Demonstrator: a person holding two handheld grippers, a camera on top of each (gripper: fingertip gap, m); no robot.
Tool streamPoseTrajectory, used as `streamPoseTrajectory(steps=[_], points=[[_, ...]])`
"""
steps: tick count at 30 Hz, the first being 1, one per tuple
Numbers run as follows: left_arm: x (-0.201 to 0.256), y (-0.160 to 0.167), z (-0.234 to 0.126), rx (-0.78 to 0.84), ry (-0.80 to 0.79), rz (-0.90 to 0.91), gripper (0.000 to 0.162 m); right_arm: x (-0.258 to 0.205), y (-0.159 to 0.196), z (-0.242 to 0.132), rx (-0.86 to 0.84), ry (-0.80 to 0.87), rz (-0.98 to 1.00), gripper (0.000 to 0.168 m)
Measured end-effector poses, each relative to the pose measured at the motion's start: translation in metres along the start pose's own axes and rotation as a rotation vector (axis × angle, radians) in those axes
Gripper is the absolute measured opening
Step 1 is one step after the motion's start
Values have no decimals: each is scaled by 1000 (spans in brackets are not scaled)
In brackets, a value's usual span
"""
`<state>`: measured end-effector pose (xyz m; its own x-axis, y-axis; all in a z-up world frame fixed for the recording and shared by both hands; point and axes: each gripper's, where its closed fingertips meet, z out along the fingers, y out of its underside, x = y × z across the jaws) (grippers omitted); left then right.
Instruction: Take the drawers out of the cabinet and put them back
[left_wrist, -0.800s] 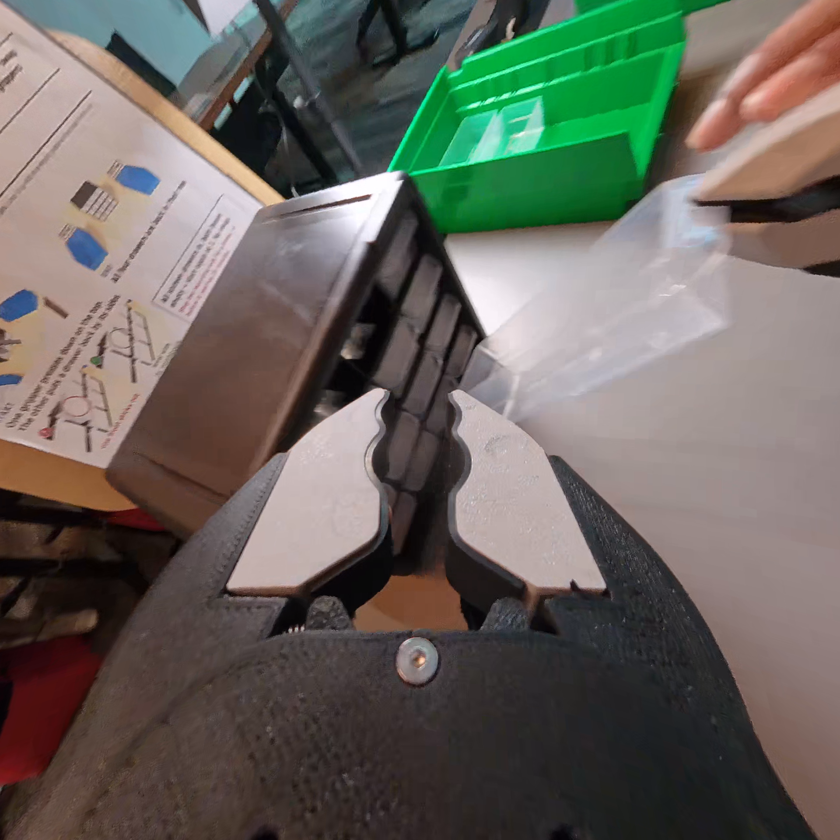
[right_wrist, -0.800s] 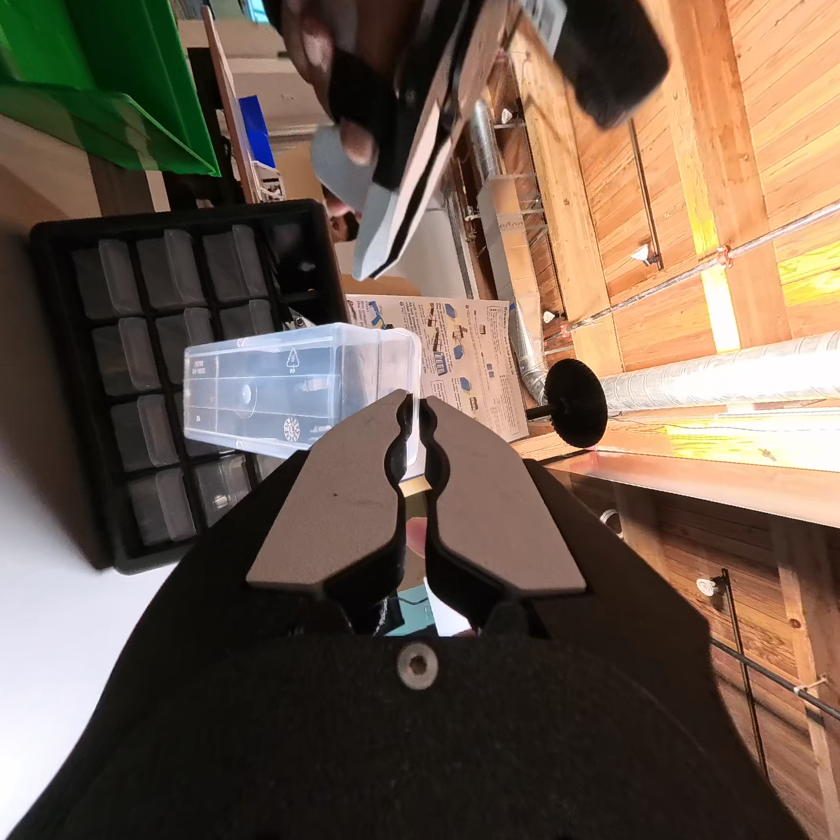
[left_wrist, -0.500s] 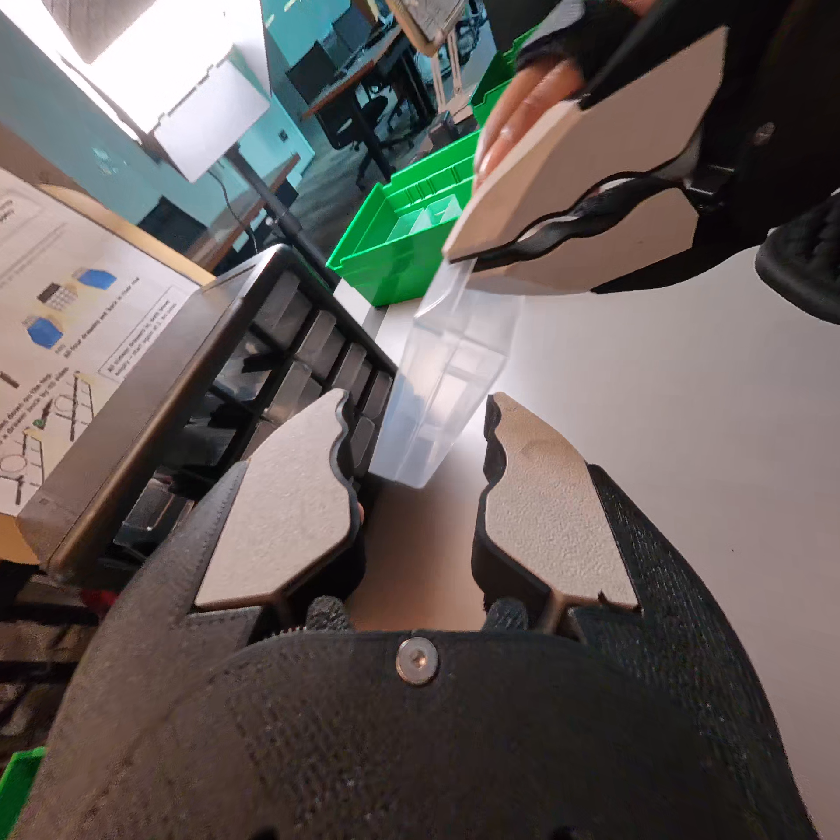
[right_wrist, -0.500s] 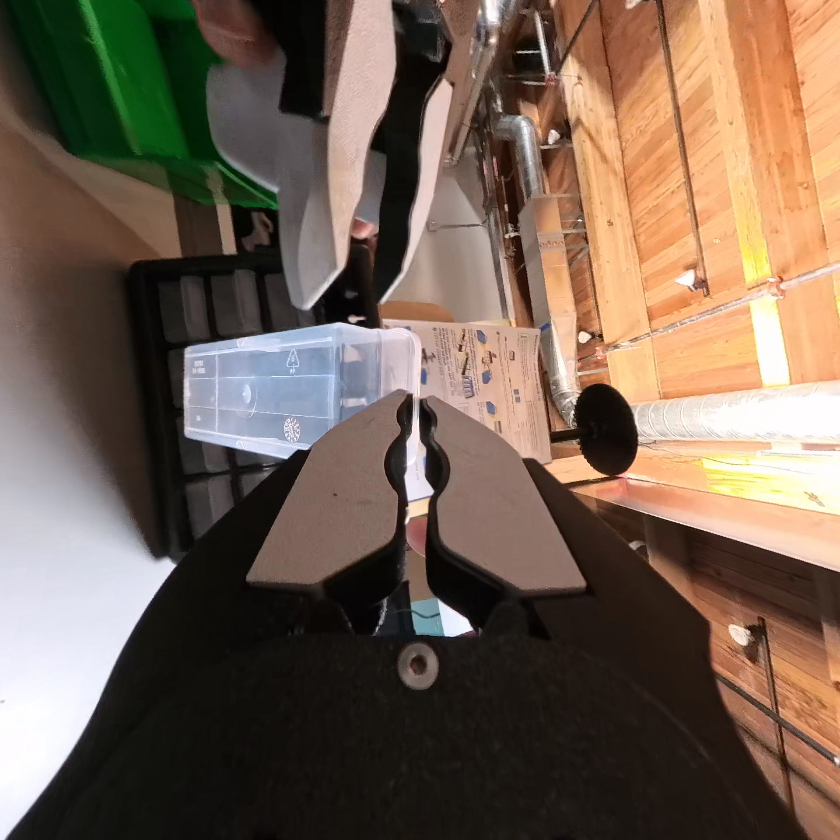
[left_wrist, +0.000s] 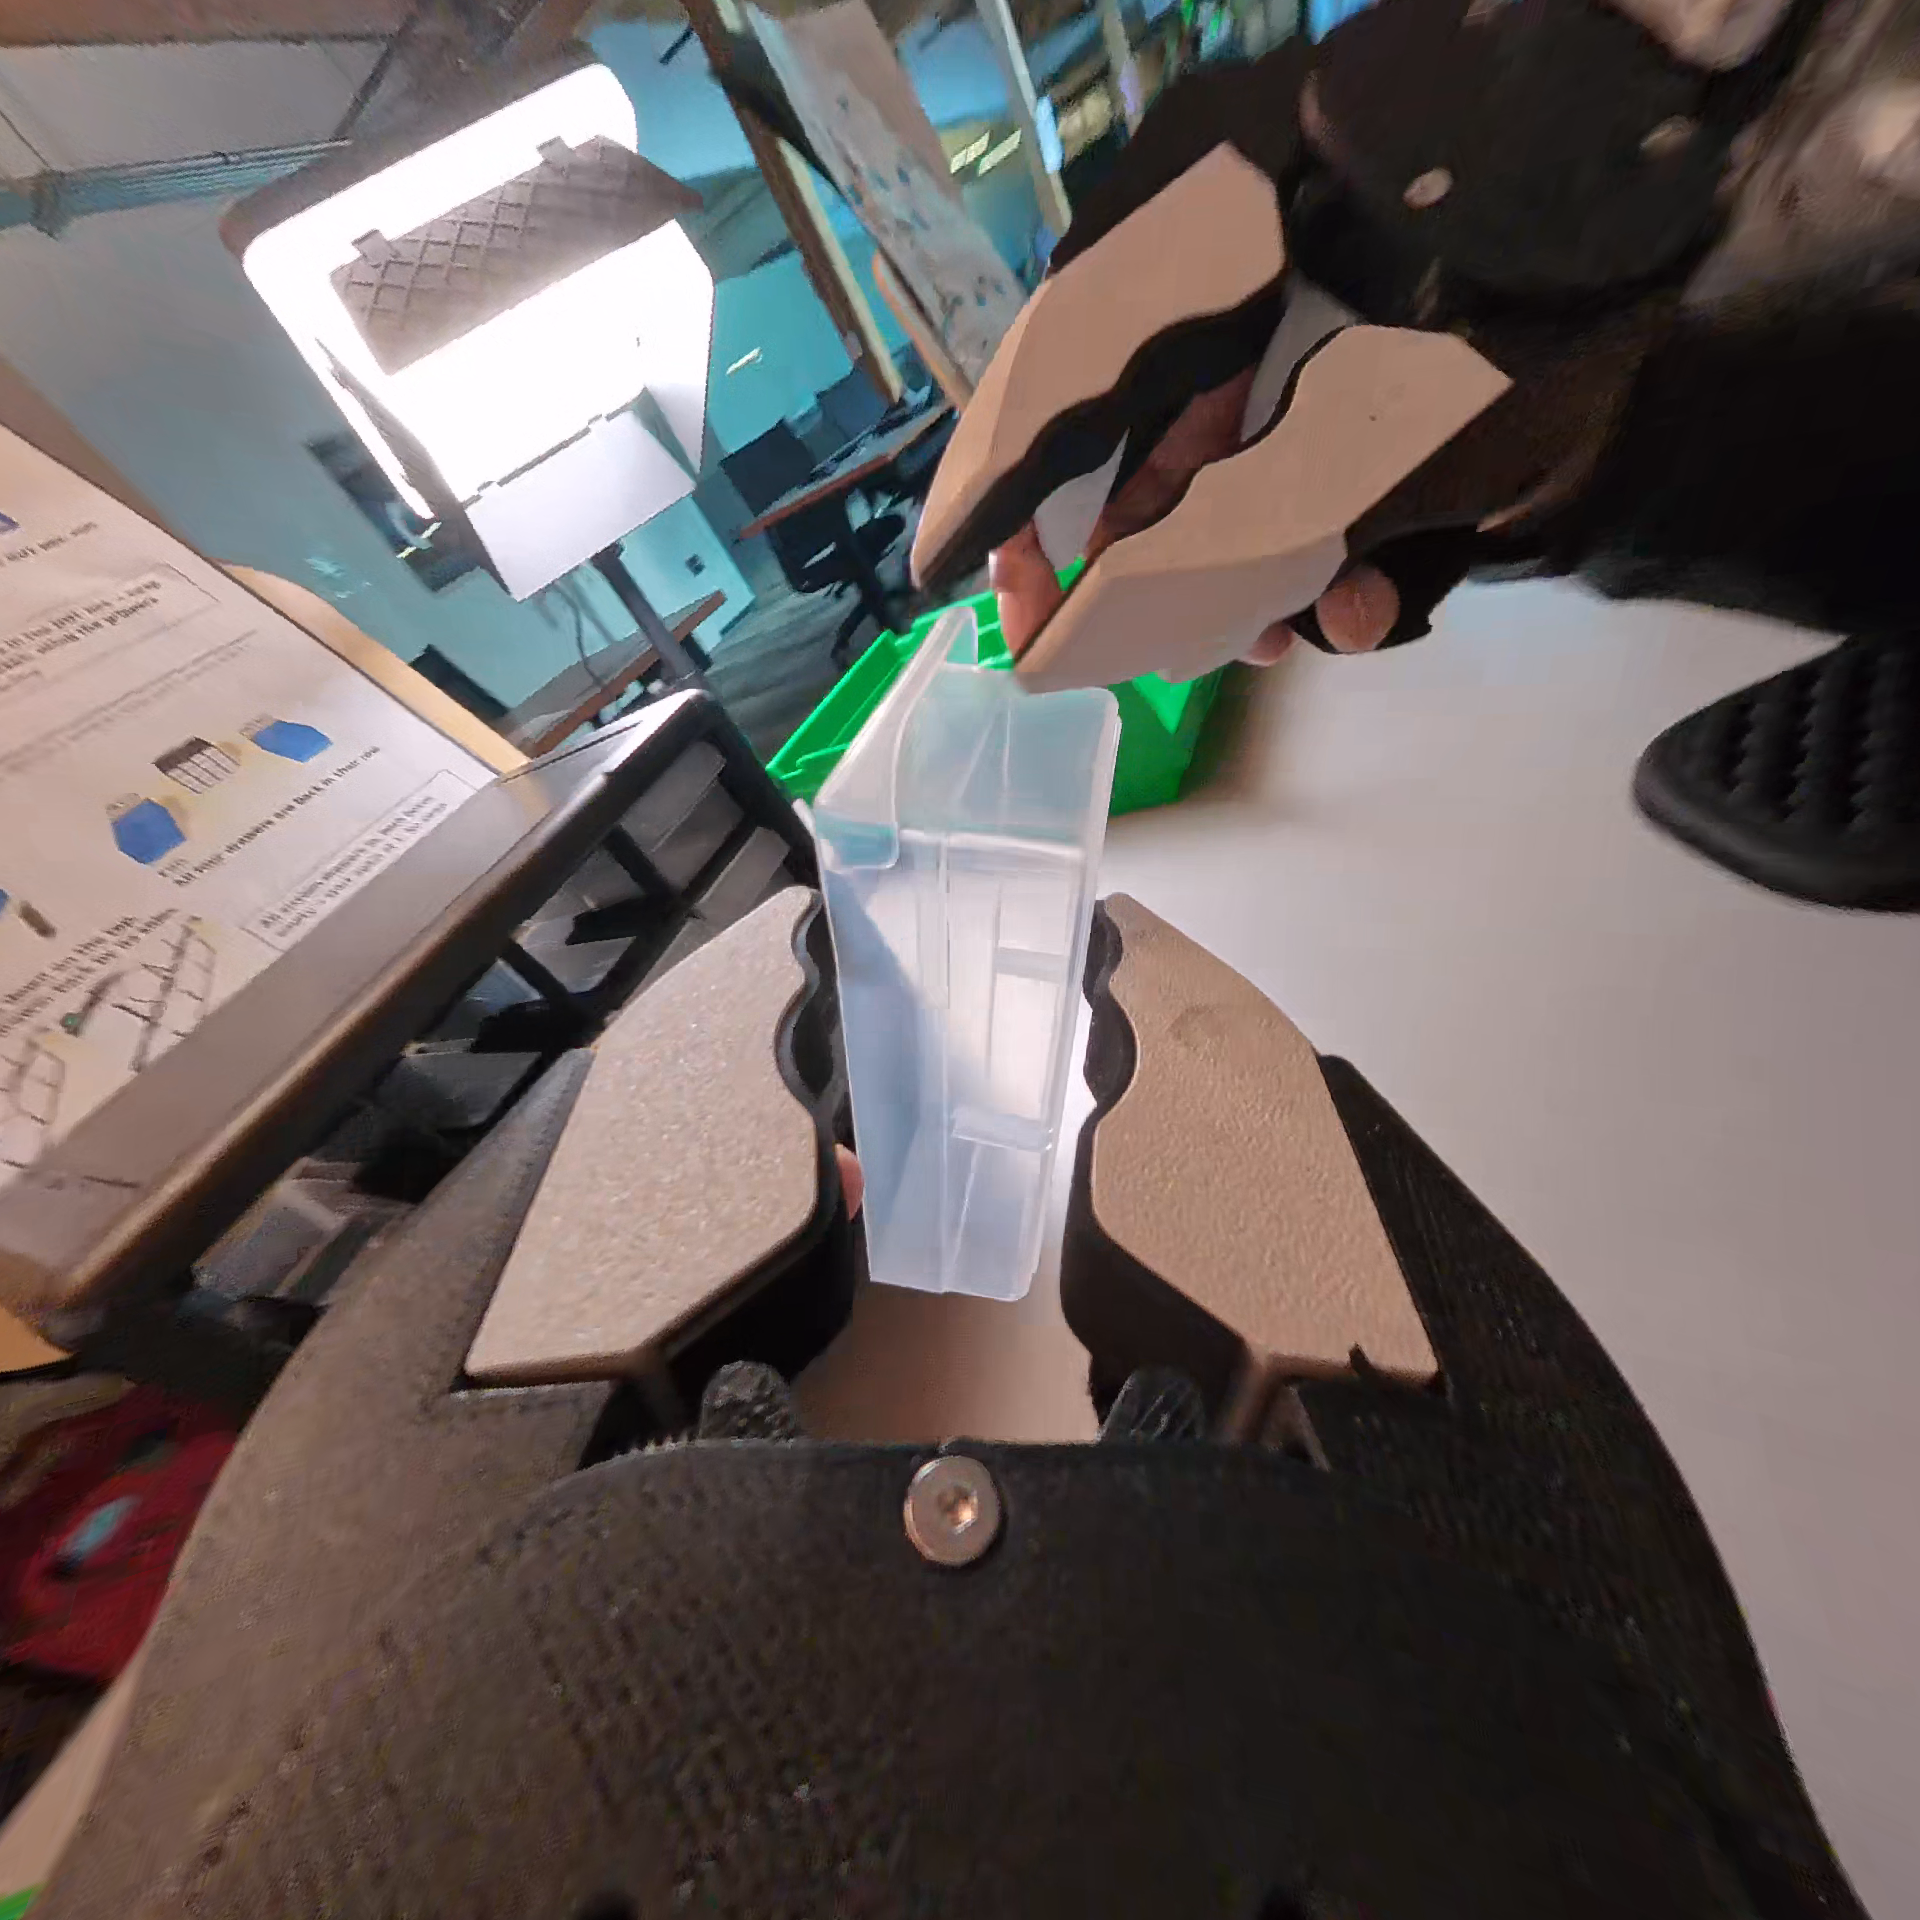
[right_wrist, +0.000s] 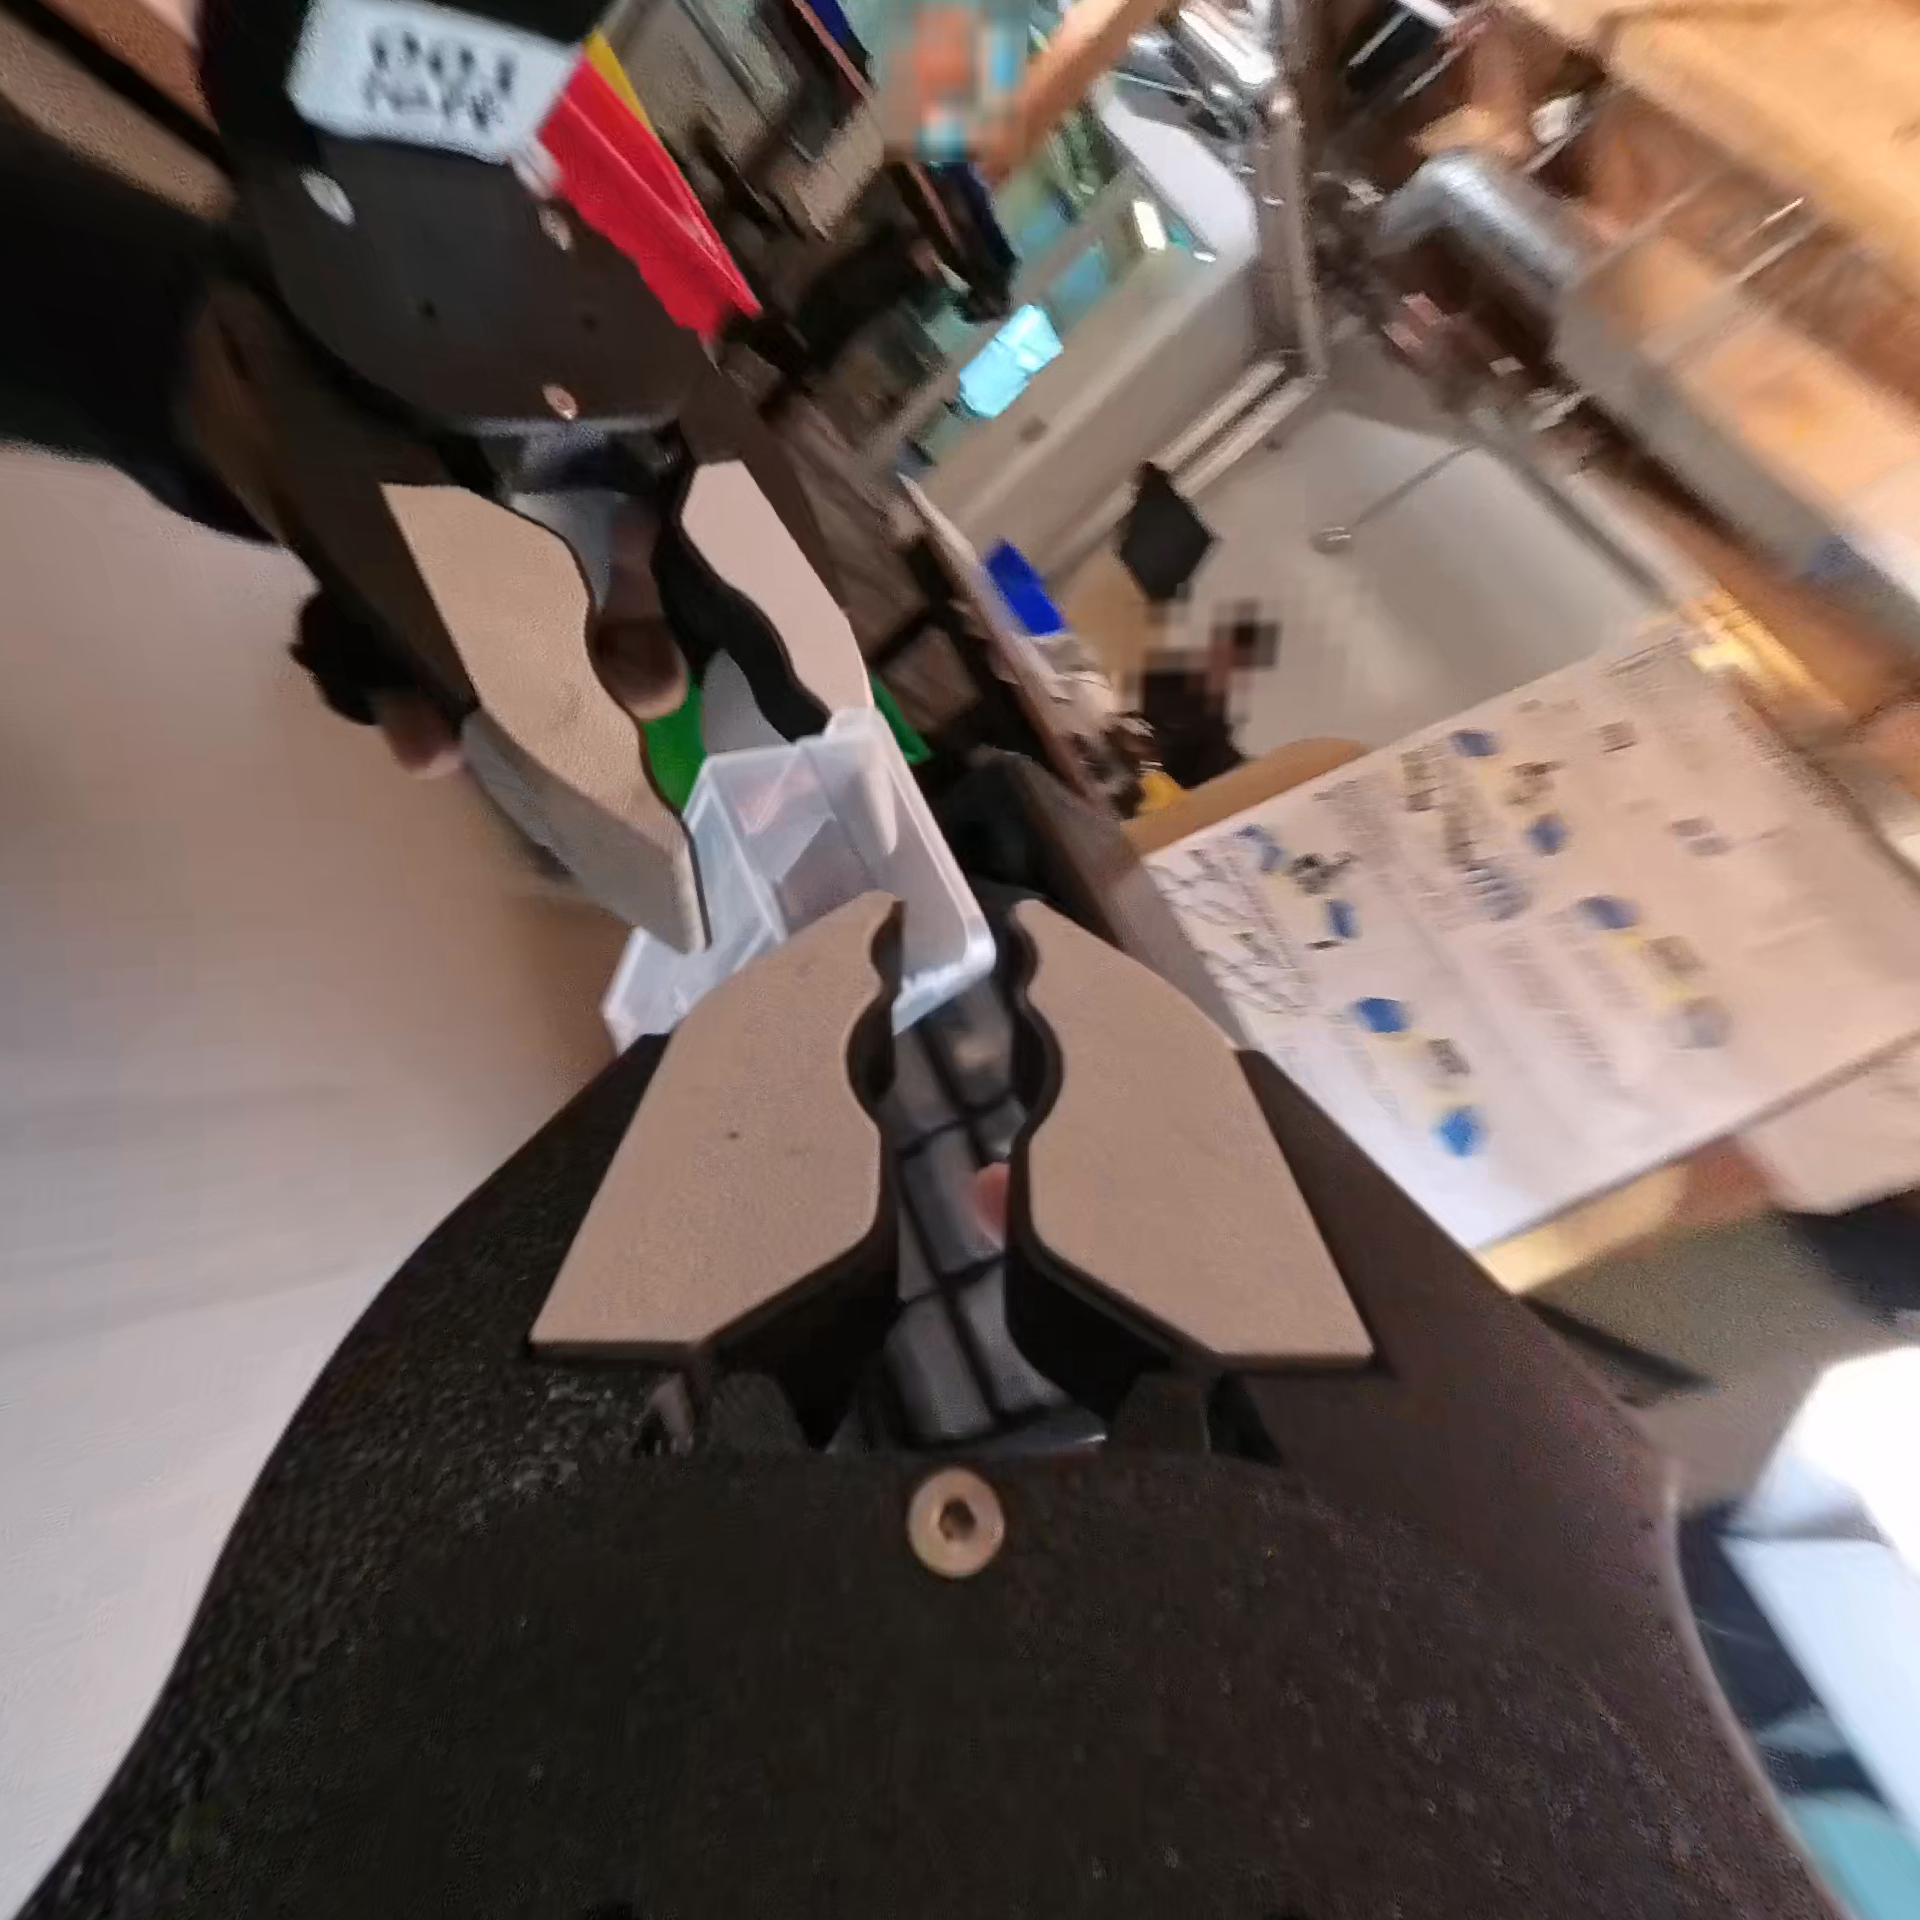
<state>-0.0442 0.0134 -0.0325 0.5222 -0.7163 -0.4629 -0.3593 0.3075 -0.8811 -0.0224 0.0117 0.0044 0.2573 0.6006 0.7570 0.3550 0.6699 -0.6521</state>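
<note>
My left gripper is shut on the sides of a clear plastic drawer and holds it upright above the table. The right gripper hovers at the drawer's top handle lip with its jaws parted. In the right wrist view my right gripper is open, and a corner of the drawer lies between its tips. The left gripper clasps the drawer farther off. The black cabinet with its grid of slots lies to the left and shows between my right fingers.
A green bin stands behind the drawer. A printed instruction sheet on a wooden board leans behind the cabinet and also shows in the right wrist view. A bright light panel stands at the back. The white table spreads to the right.
My left gripper opened, came around the drawer and closed on its sides. My right gripper, shut on the drawer's handle before, has opened and swung round.
</note>
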Motion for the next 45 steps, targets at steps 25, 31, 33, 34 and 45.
streamPoseTrajectory(steps=[25,31,33,34,45], points=[[47,-6,-23,320,551,-430,47,-89,25,-29,248,-956,819,18],[50,17,-10,300,544,-463,47,-97,49,-27,225,-964,838,16],[48,19,-8,294,534,-447,48,-96,53,-25,214,-962,834,16],[48,19,-7,286,531,-429,48,-96,54,-25,211,-968,823,16],[18,25,-4,184,323,-430,38,-102,58,-13,27,-875,657,0]])
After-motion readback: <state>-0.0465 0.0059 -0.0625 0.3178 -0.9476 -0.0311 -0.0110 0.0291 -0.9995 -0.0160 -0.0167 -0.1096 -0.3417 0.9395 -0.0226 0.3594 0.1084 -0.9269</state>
